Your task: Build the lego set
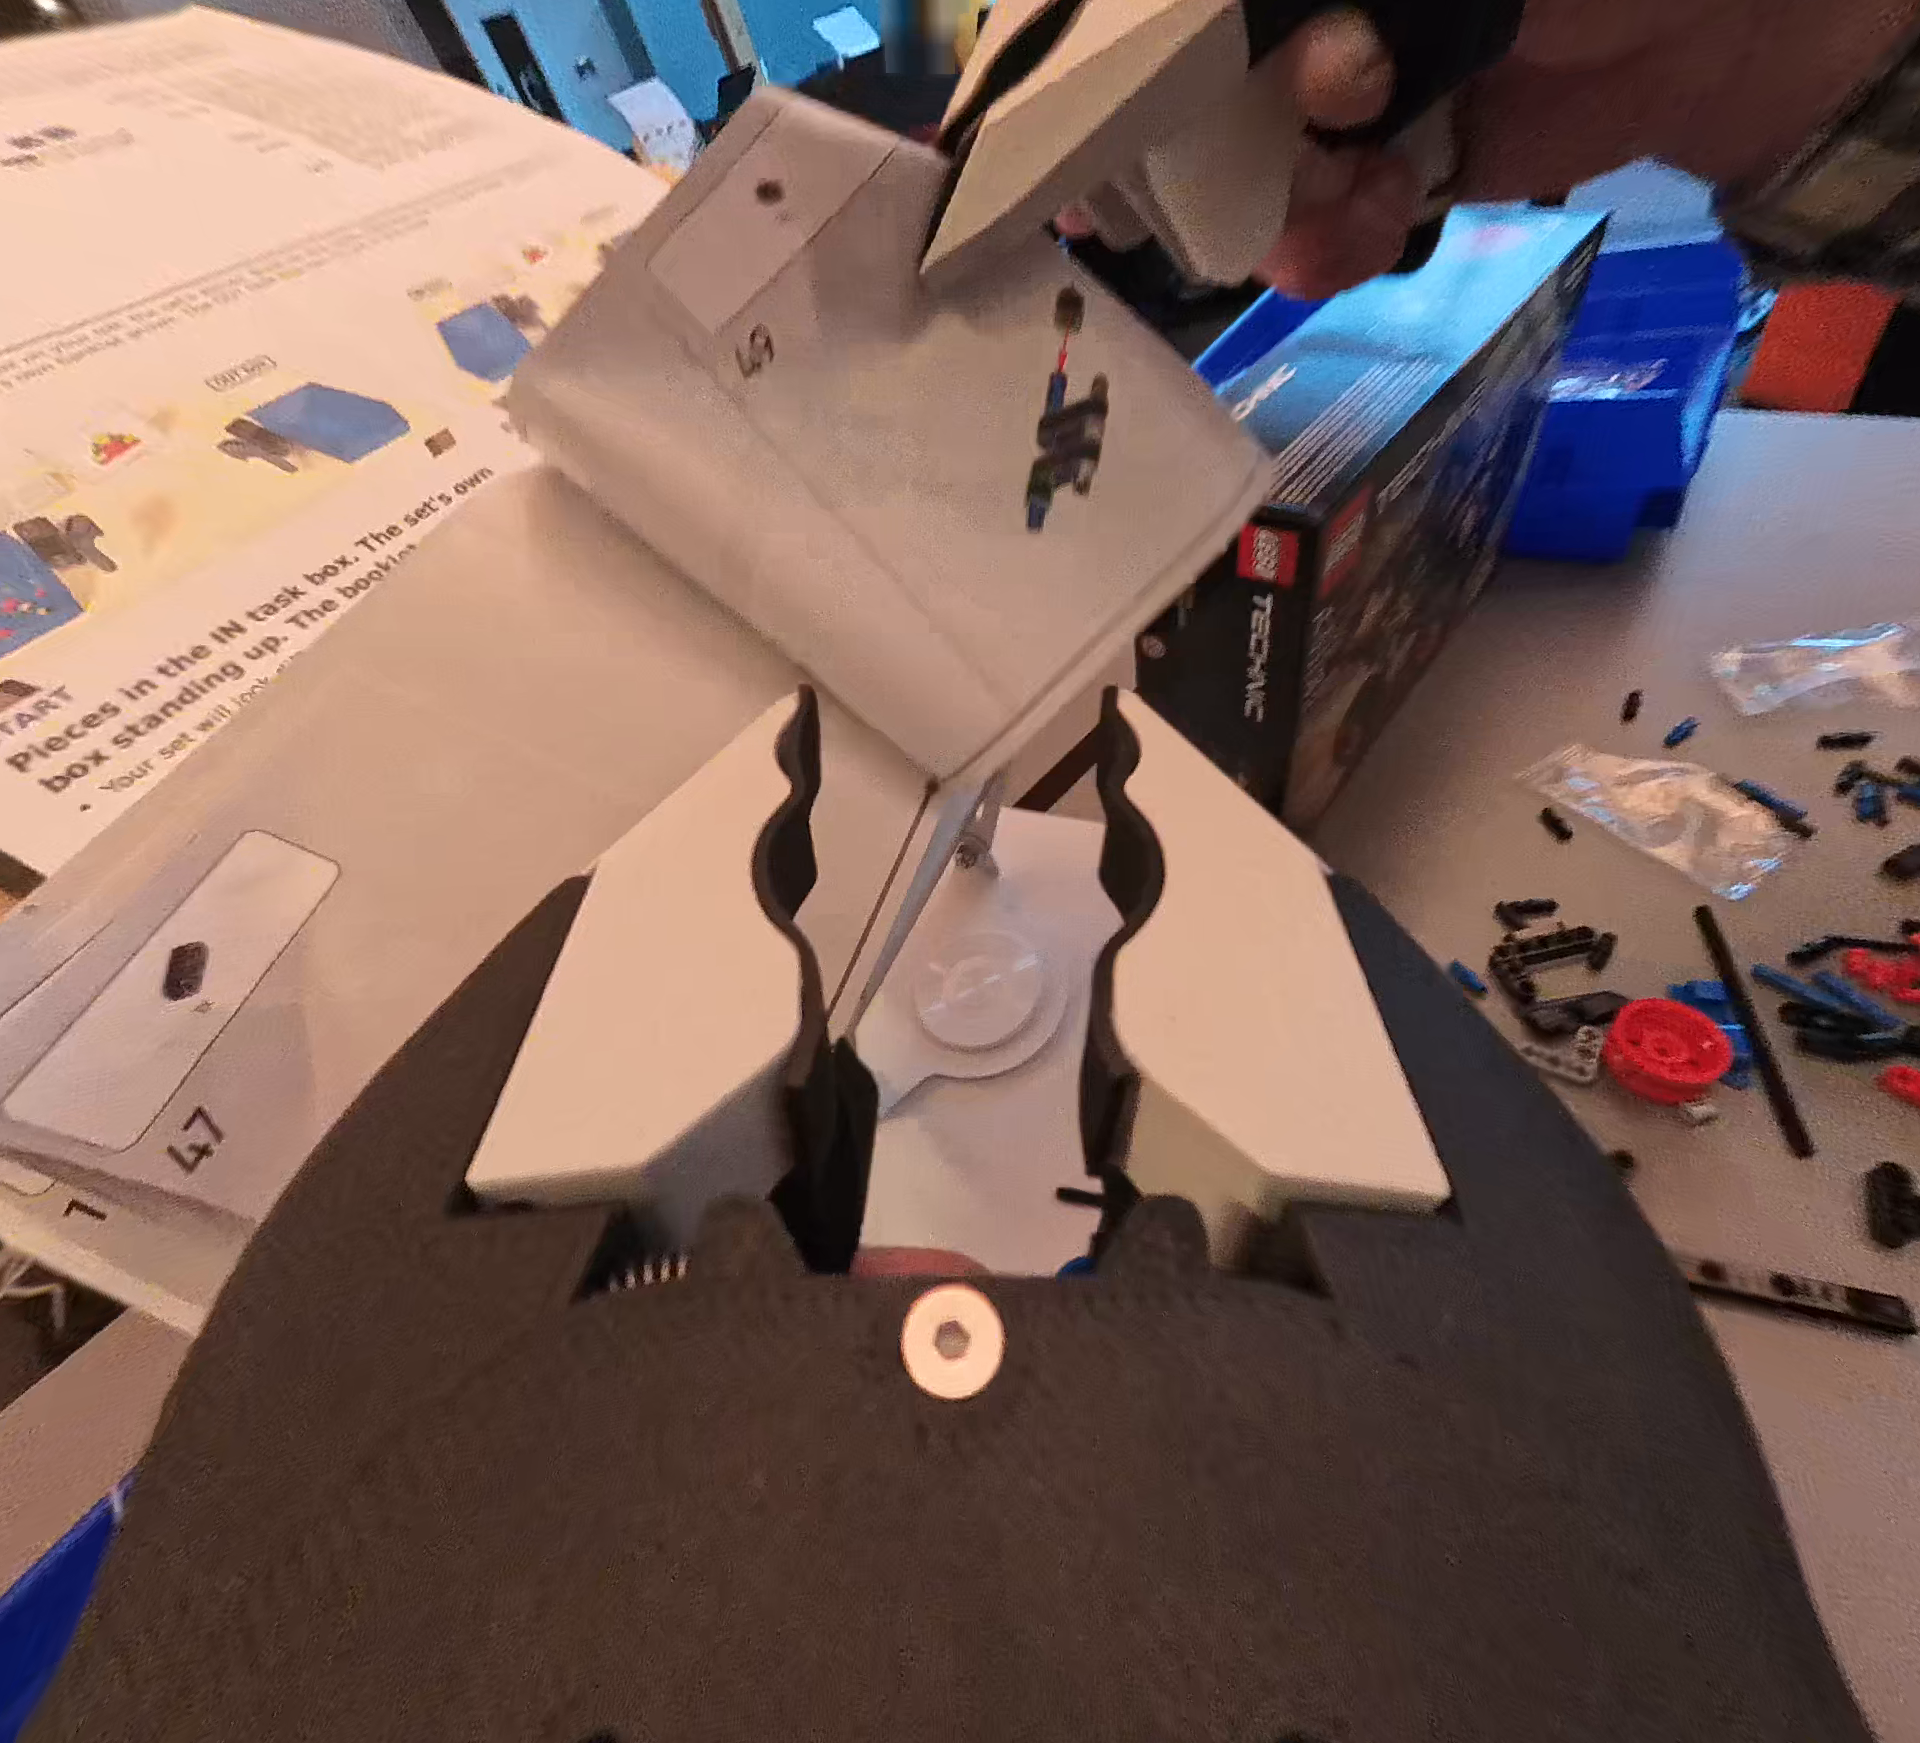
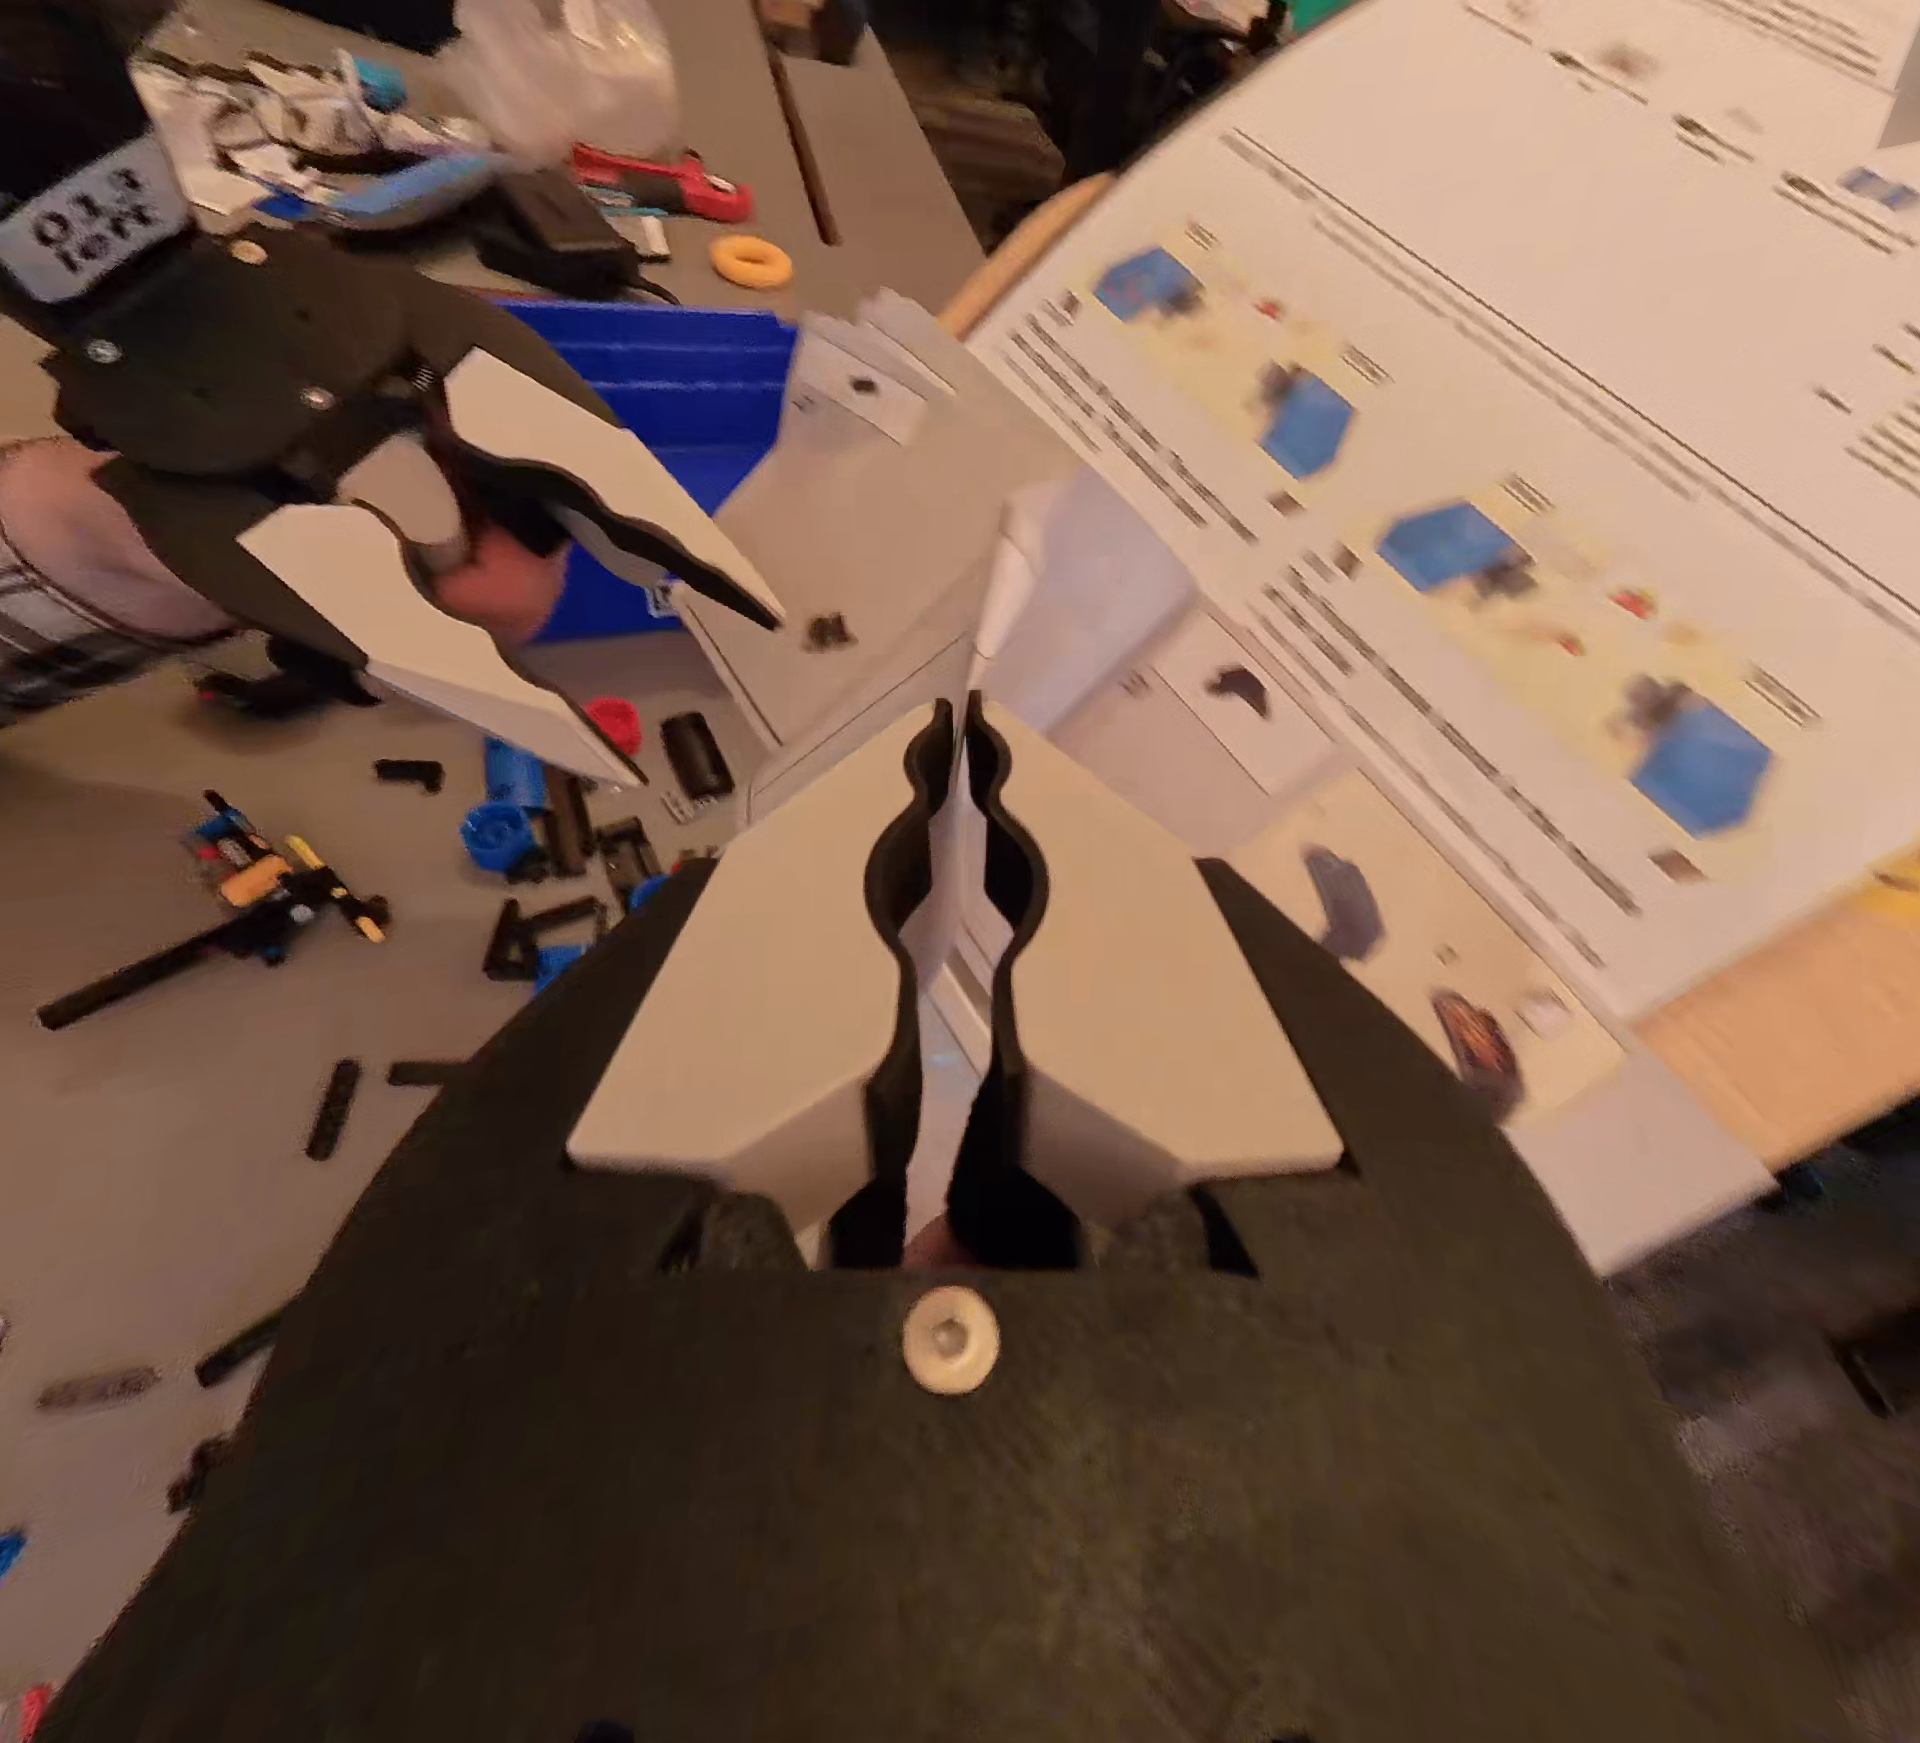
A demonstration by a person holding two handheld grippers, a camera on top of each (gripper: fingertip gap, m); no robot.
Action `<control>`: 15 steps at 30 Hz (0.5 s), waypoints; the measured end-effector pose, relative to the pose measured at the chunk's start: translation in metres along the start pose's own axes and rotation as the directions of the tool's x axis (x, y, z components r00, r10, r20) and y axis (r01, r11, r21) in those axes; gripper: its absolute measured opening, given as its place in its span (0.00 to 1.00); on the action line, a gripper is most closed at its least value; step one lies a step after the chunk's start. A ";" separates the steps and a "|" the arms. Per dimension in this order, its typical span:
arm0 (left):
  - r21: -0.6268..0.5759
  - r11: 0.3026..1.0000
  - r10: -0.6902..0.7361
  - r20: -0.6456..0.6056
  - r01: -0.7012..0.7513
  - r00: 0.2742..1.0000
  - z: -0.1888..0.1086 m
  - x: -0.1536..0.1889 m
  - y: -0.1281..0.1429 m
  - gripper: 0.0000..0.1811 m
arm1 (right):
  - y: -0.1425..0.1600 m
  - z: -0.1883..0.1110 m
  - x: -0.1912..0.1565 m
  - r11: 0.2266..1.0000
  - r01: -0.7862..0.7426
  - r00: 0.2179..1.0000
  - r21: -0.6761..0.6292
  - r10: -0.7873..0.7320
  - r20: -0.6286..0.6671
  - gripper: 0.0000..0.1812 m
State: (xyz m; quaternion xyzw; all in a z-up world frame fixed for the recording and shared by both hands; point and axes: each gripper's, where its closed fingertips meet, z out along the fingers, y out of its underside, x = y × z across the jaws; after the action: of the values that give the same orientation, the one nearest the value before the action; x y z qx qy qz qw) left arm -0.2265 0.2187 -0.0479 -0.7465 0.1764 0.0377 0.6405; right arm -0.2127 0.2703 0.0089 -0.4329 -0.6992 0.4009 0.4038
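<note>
Lego booklet page point(image 1: 883, 488) I'm pinching in my closed right gripper point(image 2: 958, 717) is risking tearing, while left gripper point(image 1: 961, 706) is gaping empty just beneath

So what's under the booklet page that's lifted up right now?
Under the lifted page shows a white stand with a round base, holding up the booklet. The right gripper pinches the page's top edge. Whatever lies farther behind the page is covered.
</note>
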 end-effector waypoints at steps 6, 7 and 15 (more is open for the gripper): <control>0.085 0.985 -0.139 -0.146 0.152 0.980 -0.026 0.001 -0.015 0.37 | -0.025 0.046 -0.042 0.999 -0.020 0.995 0.048 0.015 0.101 0.09; 0.089 0.980 -0.159 -0.170 0.175 0.973 -0.030 0.000 -0.015 0.38 | -0.027 0.054 -0.046 0.999 -0.022 0.994 0.050 0.016 0.108 0.12; 0.065 0.951 -0.282 -0.223 0.303 0.933 -0.044 -0.022 0.001 0.43 | -0.026 0.102 -0.049 0.993 -0.100 0.988 0.065 0.091 0.126 0.23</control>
State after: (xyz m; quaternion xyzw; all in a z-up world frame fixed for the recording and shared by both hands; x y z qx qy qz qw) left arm -0.2546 0.1802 -0.0346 -0.7317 0.1317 -0.1461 0.6527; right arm -0.2985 0.1956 -0.0136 -0.4257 -0.6863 0.4704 0.3556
